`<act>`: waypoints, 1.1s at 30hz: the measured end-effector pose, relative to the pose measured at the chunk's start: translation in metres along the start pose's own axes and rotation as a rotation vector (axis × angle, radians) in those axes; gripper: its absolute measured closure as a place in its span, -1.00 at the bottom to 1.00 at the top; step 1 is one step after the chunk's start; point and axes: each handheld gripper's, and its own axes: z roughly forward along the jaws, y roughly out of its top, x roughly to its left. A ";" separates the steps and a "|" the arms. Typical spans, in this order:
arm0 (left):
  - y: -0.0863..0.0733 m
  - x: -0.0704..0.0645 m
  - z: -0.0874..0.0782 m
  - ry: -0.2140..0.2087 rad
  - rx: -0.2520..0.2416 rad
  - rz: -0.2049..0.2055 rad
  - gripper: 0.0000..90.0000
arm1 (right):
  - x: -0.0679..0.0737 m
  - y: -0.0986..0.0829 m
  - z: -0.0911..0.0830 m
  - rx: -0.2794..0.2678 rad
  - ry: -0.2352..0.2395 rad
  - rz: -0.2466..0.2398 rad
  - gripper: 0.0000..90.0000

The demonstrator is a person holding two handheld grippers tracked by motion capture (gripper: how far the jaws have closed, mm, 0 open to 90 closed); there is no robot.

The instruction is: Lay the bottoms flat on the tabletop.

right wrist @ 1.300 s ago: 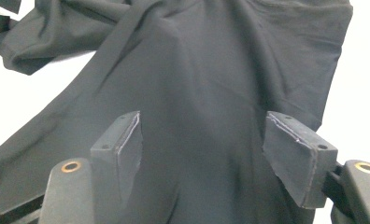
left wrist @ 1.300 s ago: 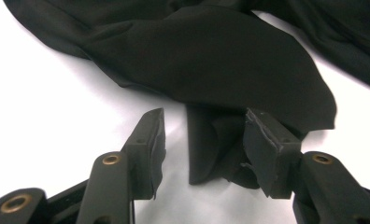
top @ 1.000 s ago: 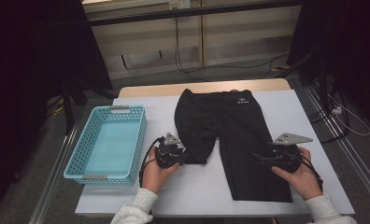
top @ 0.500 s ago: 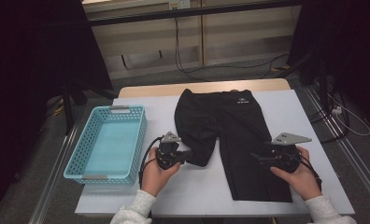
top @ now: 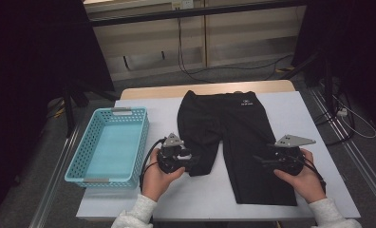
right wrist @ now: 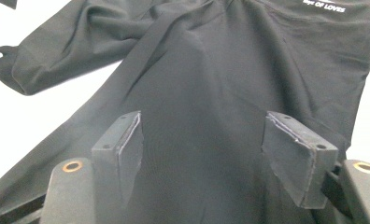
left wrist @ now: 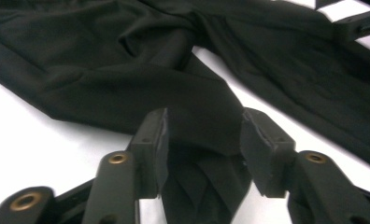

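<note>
Black pants (top: 238,123) lie flat on the white table (top: 290,109), waistband with a small white logo at the far side. The left leg is bunched and short, the right leg stretches toward the front edge. My left gripper (top: 192,161) points right at the bunched leg's end. In the left gripper view it (left wrist: 204,126) stands open with a fold of the black cloth (left wrist: 103,60) between its jaws, not pinched. My right gripper (top: 261,160) points left over the long leg. It (right wrist: 204,135) is wide open just above the fabric (right wrist: 211,70).
A light blue plastic basket (top: 112,147) stands on the left part of the table, with nothing in it. Bare white table shows in front of the pants and at the right. Cables and stands lie on the dark floor beyond.
Almost nothing differs. Both grippers have crept slightly inward toward the pants, which lie as before.
</note>
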 end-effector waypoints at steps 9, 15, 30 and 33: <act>-0.009 -0.007 0.034 -0.001 0.089 0.025 0.35 | -0.001 0.000 0.001 0.004 -0.002 0.007 -0.35; -0.008 -0.003 0.032 0.005 0.098 0.007 0.90 | 0.001 0.001 0.004 0.007 0.003 0.001 -0.35; 0.021 0.028 -0.008 0.020 -0.043 -0.114 0.97 | -0.001 -0.002 0.004 0.006 0.016 0.011 -0.36; 0.026 0.037 -0.008 0.044 -0.050 -0.123 0.97 | 0.001 -0.001 0.005 0.008 0.020 0.009 -0.36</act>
